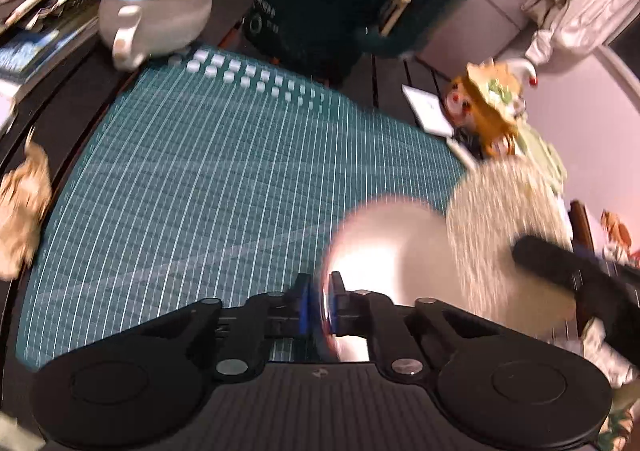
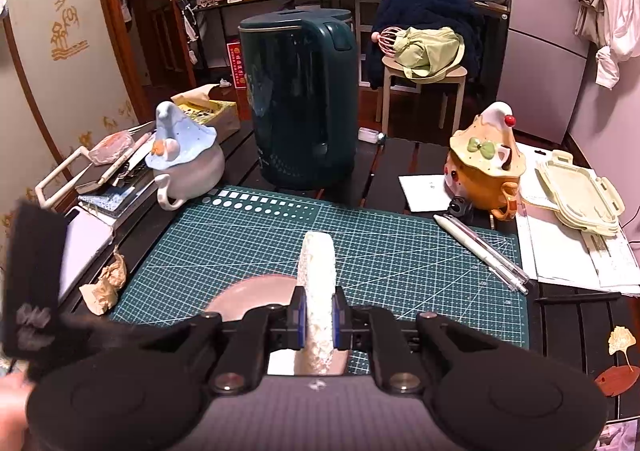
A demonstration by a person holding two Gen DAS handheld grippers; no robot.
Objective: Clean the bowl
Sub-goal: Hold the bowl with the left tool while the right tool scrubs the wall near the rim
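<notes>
In the left wrist view my left gripper (image 1: 320, 283) is shut on the rim of a pale pink bowl (image 1: 384, 243), which is blurred by motion and held above the green cutting mat (image 1: 200, 179). A white textured scrubbing pad (image 1: 508, 235) sits against the bowl's right side, with the right gripper's black finger (image 1: 540, 255) on it. In the right wrist view my right gripper (image 2: 319, 295) is shut on that pad (image 2: 318, 267), which stands edge-on. The bowl (image 2: 256, 295) shows just below and to the left. The left gripper (image 2: 36, 271) is a black blur at the far left.
A dark green kettle (image 2: 300, 103) stands behind the mat. A white pot with a blue lid (image 2: 188, 159) is at the back left and an orange pot (image 2: 484, 171) at the back right. Two pens (image 2: 480, 251) lie on the mat's right edge, crumpled paper (image 2: 106, 283) on its left.
</notes>
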